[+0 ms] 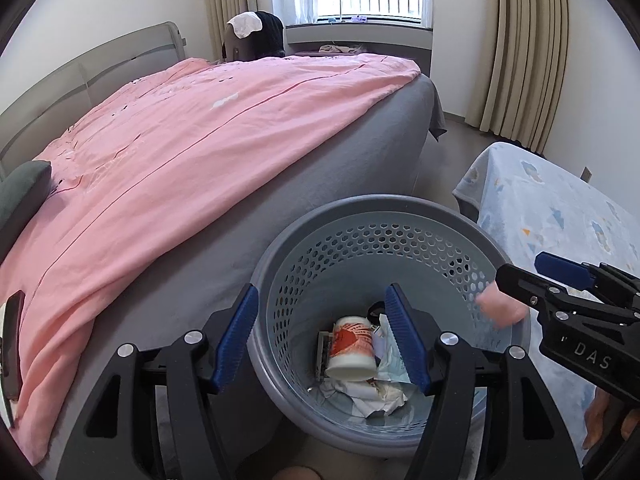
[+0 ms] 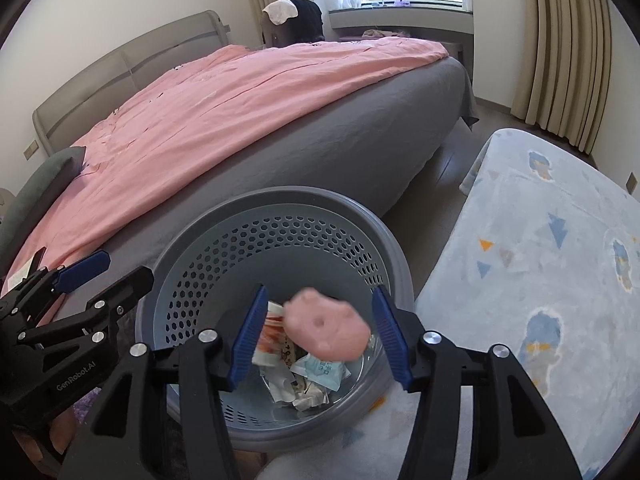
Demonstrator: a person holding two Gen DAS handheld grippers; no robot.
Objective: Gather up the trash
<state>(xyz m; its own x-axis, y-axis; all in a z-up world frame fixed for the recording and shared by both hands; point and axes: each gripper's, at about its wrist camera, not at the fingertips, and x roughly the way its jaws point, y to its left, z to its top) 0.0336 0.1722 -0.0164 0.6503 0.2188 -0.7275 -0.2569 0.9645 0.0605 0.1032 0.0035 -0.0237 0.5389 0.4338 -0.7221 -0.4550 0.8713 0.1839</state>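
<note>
Two grippers over the basket (image 2: pixel 280 216), both spread wide: left (image 1: pixel 322 334), right (image 2: pixel 318 334). Pink disc (image 2: pixel 326 330), blurred, airborne between the right fingers, flat face toward that camera; long axis unclear.

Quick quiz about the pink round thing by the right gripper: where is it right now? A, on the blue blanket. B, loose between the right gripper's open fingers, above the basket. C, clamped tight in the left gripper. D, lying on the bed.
B: the blurred pink piece hangs free between the open right gripper, touching neither finger, over the basket.
</note>
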